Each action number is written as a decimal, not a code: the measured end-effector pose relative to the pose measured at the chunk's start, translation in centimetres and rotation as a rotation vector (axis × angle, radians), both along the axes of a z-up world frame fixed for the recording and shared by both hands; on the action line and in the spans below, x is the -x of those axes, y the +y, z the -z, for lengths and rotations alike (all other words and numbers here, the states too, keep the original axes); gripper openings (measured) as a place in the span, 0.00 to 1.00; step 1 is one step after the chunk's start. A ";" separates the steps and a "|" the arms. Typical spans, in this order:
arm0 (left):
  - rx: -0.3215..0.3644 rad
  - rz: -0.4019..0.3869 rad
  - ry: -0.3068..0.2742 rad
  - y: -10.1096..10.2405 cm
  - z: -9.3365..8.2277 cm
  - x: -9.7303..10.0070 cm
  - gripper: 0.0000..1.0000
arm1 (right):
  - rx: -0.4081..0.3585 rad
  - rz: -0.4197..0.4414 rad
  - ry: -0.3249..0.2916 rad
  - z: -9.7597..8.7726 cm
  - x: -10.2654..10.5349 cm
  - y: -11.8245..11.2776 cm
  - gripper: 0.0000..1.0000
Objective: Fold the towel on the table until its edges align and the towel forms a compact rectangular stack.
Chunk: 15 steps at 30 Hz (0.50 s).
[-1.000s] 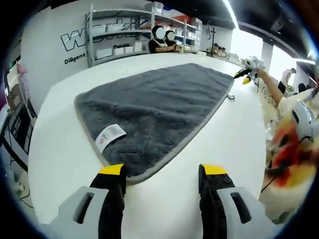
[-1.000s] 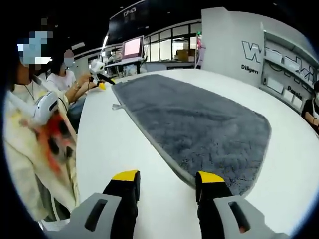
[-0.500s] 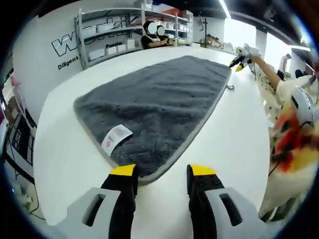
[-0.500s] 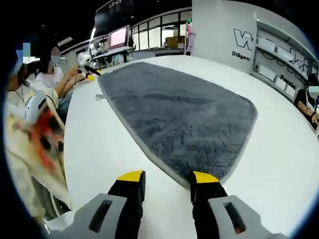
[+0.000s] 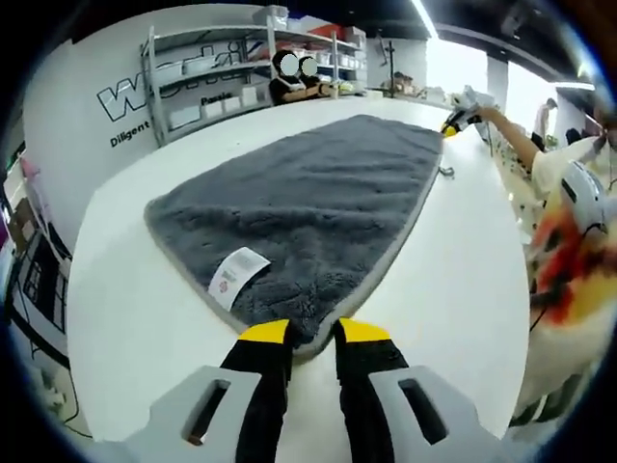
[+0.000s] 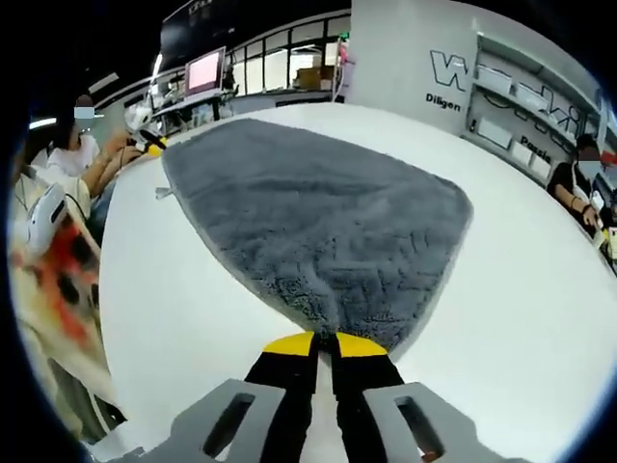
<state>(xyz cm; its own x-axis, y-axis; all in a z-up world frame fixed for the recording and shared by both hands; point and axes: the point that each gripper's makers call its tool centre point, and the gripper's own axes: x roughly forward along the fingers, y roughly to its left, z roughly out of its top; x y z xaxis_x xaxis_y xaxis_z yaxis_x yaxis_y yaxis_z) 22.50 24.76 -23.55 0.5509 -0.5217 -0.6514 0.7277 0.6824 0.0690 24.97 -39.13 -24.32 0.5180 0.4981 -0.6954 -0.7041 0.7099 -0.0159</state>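
Both grippers pinch the near hem of the grey towel (image 5: pixel 308 198). At lower centre of the left gripper view, the left gripper (image 5: pixel 313 335) has its jaws closed on a corner beside a white care label (image 5: pixel 238 276). At lower centre of the right gripper view, the right gripper (image 6: pixel 325 343) clamps another corner. Spread flat, the towel reaches up-frame across the white table (image 6: pixel 540 280).

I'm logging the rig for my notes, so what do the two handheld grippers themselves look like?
Both match: the left gripper and right gripper each have two black jaws capped with yellow tips, rising from light grey moulded bodies with slot-shaped cutouts. No cables or markings are visible on them.
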 end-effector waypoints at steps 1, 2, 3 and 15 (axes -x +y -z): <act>0.001 -0.003 0.002 0.0 0.0 0.0 0.14 | -0.010 0.005 0.007 0.0 0.1 0.0 0.01; 0.001 -0.008 0.006 0.1 0.0 -0.1 0.13 | -0.013 0.006 0.007 0.0 0.1 0.1 0.01; 0.000 -0.012 0.007 0.1 0.0 -0.1 0.12 | -0.013 0.006 0.006 0.0 0.1 0.1 0.00; 0.037 -0.114 0.049 0.9 -0.4 -0.7 0.03 | -0.052 0.043 0.041 -0.1 0.8 0.3 0.00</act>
